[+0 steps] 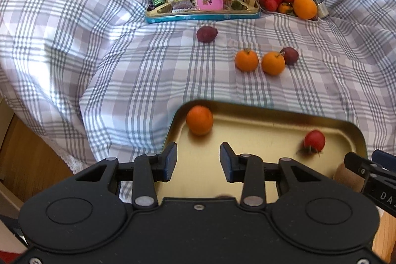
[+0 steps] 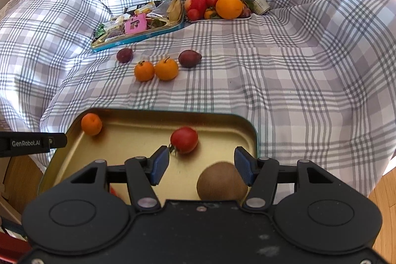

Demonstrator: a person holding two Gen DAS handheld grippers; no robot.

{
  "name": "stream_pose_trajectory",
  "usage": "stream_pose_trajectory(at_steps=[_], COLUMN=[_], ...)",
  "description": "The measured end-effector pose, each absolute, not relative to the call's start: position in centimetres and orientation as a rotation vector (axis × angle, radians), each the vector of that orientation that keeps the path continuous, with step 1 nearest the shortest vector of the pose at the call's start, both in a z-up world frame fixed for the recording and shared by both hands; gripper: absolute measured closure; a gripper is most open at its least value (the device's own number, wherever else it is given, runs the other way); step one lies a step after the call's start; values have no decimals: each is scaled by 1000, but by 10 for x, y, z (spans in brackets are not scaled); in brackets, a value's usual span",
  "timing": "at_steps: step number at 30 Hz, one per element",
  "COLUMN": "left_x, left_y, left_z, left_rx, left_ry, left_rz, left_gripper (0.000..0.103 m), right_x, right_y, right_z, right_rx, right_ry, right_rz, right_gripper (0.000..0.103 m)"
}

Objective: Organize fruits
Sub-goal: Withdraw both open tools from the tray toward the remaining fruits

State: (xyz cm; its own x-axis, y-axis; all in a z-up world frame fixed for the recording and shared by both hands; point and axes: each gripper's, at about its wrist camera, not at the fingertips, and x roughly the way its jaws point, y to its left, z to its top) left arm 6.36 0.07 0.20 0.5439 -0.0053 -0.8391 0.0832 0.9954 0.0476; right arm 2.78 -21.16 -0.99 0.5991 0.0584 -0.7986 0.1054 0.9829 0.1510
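Note:
A gold tin tray lies at the near edge of the bed. It holds a small orange, a red tomato and a brown kiwi. My left gripper is open and empty above the tray's left part. My right gripper is open above the tray, the kiwi lying loose between its fingers. On the bedcover beyond lie two oranges and two dark plums.
A blue-rimmed tin of snack packets sits at the back. Beside it is a plate piled with fruit and a green can. Puffy checked bedding rises on both sides. Wooden floor lies below left.

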Motion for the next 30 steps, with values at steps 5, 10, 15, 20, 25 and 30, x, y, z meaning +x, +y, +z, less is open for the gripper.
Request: stream_pose_trajectory(at_steps=[5, 10, 15, 20, 25, 30], left_x=[87, 113, 140, 167, 195, 226], left_y=[-4, -4, -3, -1, 0, 2], left_z=[2, 3, 2, -3, -9, -14], left_rx=[101, 98, 108, 110, 115, 107], left_ry=[993, 992, 984, 999, 1005, 1001], left_rz=[-66, -69, -56, -64, -51, -57], left_gripper=[56, 56, 56, 56, 56, 56], right_x=[52, 80, 106, 135, 162, 184], right_y=[-213, -216, -218, -214, -206, -195], right_z=[-12, -15, -17, -22, -31, -38], right_rx=[193, 193, 189, 183, 177, 173], right_ry=[941, 950, 951, 954, 975, 985], right_rz=[-33, -39, -43, -32, -11, 8], right_gripper=[41, 41, 41, 41, 41, 41])
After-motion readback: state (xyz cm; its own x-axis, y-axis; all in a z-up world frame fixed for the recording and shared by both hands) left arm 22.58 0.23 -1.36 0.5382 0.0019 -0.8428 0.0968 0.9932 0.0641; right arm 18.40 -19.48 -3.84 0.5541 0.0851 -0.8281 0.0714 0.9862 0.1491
